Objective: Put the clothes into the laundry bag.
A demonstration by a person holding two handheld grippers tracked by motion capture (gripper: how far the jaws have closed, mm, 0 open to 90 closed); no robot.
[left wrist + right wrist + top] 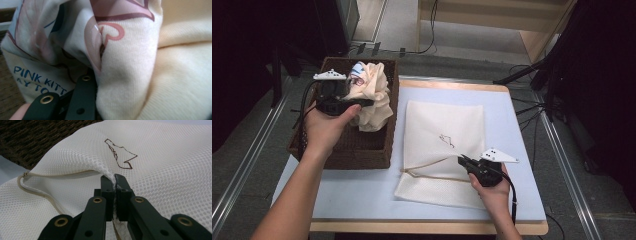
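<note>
Basket: the dark wicker basket (362, 150) sits at the surface's (522, 150) left edge; a bunched cream garment (373, 97) with a printed patch rises out of it.
Mesh bag: the white mesh bag (444, 135) lies flat just right of the basket, its beige-trimmed mouth (432, 167) gaping toward you.
Left hand-held gripper (364, 102): your jaws are buried in the garment's folds above the basket; whether they clamp it, you cannot tell.
Right hand-held gripper (114, 178): your jaws are pinched together on the bag's upper layer, lifting it.

Bare table (517, 150) right of the mesh bag (447, 125) is free; the basket (384, 145) walls off its left.
</note>
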